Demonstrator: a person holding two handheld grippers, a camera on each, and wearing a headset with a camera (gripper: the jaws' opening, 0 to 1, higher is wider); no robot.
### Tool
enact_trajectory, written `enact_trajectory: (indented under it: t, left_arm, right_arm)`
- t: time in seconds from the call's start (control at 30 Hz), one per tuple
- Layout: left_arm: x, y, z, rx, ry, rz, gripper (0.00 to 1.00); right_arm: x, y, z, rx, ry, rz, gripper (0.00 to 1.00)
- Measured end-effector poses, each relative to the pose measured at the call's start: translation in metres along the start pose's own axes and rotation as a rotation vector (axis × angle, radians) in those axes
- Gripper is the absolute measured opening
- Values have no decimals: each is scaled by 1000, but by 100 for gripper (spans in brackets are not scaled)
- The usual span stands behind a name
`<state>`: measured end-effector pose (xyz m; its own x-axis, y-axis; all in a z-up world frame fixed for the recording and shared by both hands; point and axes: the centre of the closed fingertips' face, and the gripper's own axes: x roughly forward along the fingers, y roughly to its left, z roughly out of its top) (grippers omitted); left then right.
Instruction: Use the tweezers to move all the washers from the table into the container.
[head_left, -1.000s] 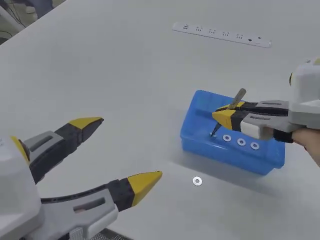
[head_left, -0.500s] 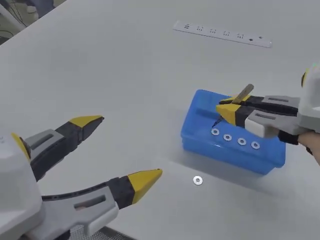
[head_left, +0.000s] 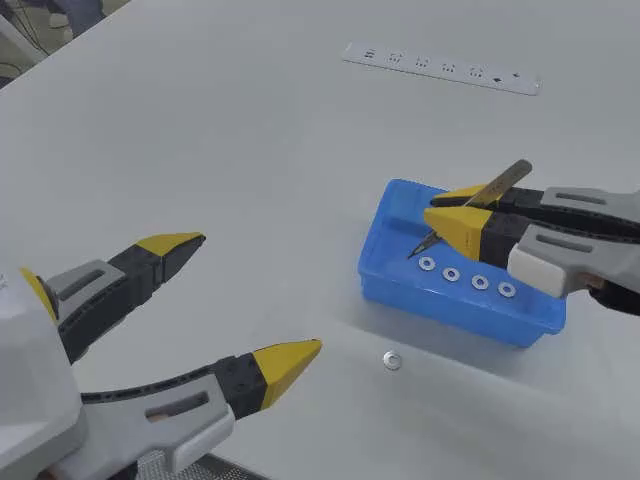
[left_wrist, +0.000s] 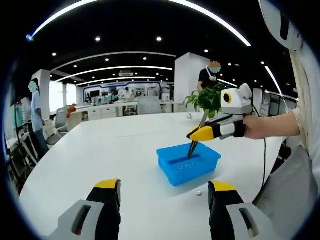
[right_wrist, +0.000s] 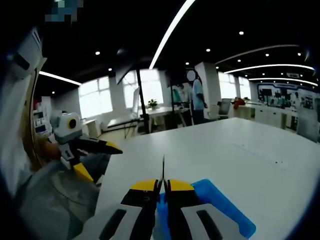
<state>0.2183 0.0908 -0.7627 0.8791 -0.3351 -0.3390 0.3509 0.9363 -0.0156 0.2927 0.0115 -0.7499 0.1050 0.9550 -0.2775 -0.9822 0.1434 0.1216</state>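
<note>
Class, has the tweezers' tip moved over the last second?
Yes. The tweezers tip has drawn up and left off the leftmost washer in the container.

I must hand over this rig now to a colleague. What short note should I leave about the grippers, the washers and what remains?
Left gripper: open, holding nothing, over the table to the left of the container.
Right gripper: shut on the tweezers, whose tips point down into the blue container; no washer seen in them.
Done: four washers lie in a row in the container.
Left: one washer lies on the table just in front of the container. It likely needs picking up with the tweezers and dropping in.
</note>
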Motion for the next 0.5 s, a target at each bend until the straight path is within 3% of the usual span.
enact_trajectory:
  t: [0.2,0.5]
  left_arm:
    - [0,0,-1,2,1,0,72]
    - [0,0,-2,1,-1,-2,72]
  right_arm:
    - [4,21,-18,34,40,60,3]
    - [14,32,-58,87,148,101,4]
